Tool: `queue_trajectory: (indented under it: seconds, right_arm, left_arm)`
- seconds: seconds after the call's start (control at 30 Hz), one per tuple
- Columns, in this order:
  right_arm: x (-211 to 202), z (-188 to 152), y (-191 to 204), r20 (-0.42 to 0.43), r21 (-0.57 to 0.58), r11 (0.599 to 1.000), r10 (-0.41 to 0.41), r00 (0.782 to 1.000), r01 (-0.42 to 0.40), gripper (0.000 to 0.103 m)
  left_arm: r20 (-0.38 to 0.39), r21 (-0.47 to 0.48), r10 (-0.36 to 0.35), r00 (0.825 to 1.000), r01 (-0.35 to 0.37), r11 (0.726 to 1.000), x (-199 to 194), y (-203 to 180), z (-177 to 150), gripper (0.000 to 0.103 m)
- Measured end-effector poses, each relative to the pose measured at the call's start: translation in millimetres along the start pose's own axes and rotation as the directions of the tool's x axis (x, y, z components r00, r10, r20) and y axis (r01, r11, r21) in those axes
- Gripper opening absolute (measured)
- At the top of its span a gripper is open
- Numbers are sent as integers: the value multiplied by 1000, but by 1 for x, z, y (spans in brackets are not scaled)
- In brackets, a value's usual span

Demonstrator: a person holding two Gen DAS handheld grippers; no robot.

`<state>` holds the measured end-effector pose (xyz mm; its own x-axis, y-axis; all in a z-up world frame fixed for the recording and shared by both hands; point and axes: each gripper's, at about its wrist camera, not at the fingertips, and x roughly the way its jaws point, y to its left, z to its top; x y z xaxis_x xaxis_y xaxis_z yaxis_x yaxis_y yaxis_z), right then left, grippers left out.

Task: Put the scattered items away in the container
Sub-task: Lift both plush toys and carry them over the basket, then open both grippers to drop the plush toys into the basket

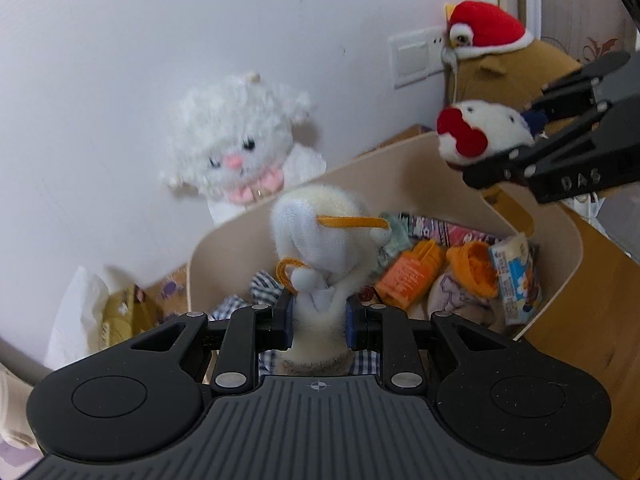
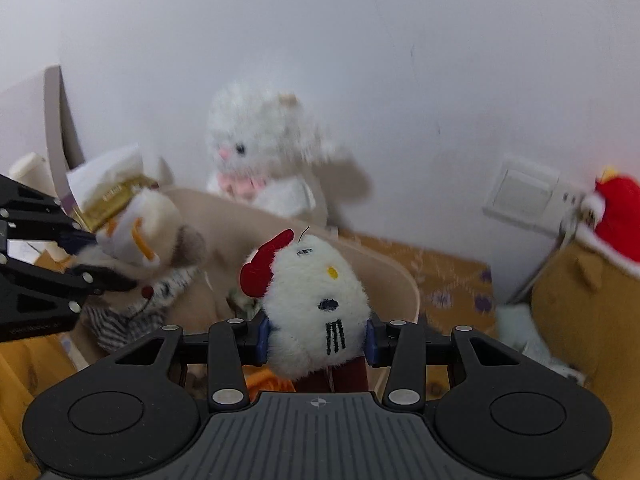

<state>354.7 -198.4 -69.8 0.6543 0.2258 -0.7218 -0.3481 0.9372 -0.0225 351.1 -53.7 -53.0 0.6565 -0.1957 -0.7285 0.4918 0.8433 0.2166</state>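
Observation:
My left gripper [image 1: 320, 316] is shut on the lower part of a cream-white plush toy with orange straps [image 1: 320, 232], held over the near side of the beige container [image 1: 400, 176]. My right gripper [image 1: 508, 136] enters at the upper right, above the container's far rim. In the right wrist view, that right gripper [image 2: 316, 336] is shut on a white cat plush with a red bow [image 2: 316, 300] above the container [image 2: 380, 264]. At the left of this view, the left gripper [image 2: 104, 256] holds the cream plush [image 2: 152, 216].
Inside the container lie an orange toy [image 1: 408, 276], a snack packet [image 1: 516, 276] and checked cloth [image 1: 264, 284]. A fluffy white plush [image 1: 240, 148] leans on the wall behind it. A brown plush with a red hat [image 1: 488, 32] and a wall switch [image 1: 416, 60] are at the right.

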Motion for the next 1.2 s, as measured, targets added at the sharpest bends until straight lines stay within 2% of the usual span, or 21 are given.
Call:
queue_trajectory:
  seconds: [0.1,0.2,0.33,0.4,0.47,0.53,0.6,0.7,0.77,0.87,0.93,0.97,1.03,1.2]
  right_arm:
    - [10,-6,1,-37,-11,1000,-7,999,7,41]
    - [18,-9,3,-65,-19,1000,-16,998,15,42]
    - [18,-11,6,-82,-24,1000,-9,997,7,42]
    - [17,-14,8,-87,-42,999,-12,996,9,52]
    - [16,-14,8,-84,-45,999,-8,996,4,56]
    - [14,-16,8,-86,-33,999,0,996,-3,65]
    - [10,-16,8,-75,-27,1000,-3,997,1,72]
    - [2,-17,10,-52,-29,1000,-4,999,2,81]
    - [-3,-16,11,-45,-23,1000,-2,999,1,95]
    - [-19,-17,17,-7,-32,999,18,1000,-18,100]
    - [-28,-18,21,13,-46,999,19,1000,-18,103]
    - [-33,-19,23,27,-49,999,21,999,-19,103]
    - [-42,-20,25,46,-49,999,26,999,-24,103]
    - [-60,-27,31,82,-58,998,11,997,-6,103]
  left_arm:
    - [-28,-21,-13,1000,13,1000,10,-2,-3,25]
    - [-66,16,-20,998,22,1000,22,-12,-5,26]
    - [-72,27,-24,997,26,999,23,-15,-6,29]
    - [-77,27,-29,997,31,999,22,-16,-6,33]
    - [-79,31,-26,997,28,999,22,-17,-7,39]
    - [-76,42,-15,997,19,999,20,-18,-8,52]
    - [-67,59,0,998,4,998,18,-19,-10,60]
    - [-56,81,18,998,-13,997,14,-20,-14,63]
    - [-50,91,24,998,-19,996,11,-19,-16,63]
    - [-22,110,34,999,-31,993,0,-18,-20,64]
    - [2,116,33,999,-33,993,-9,-15,-25,77]
    - [17,120,32,999,-34,992,-14,-14,-27,80]
    - [47,144,32,998,-38,989,-25,-12,-34,80]
    - [65,192,28,997,-40,981,-46,-4,-43,83]
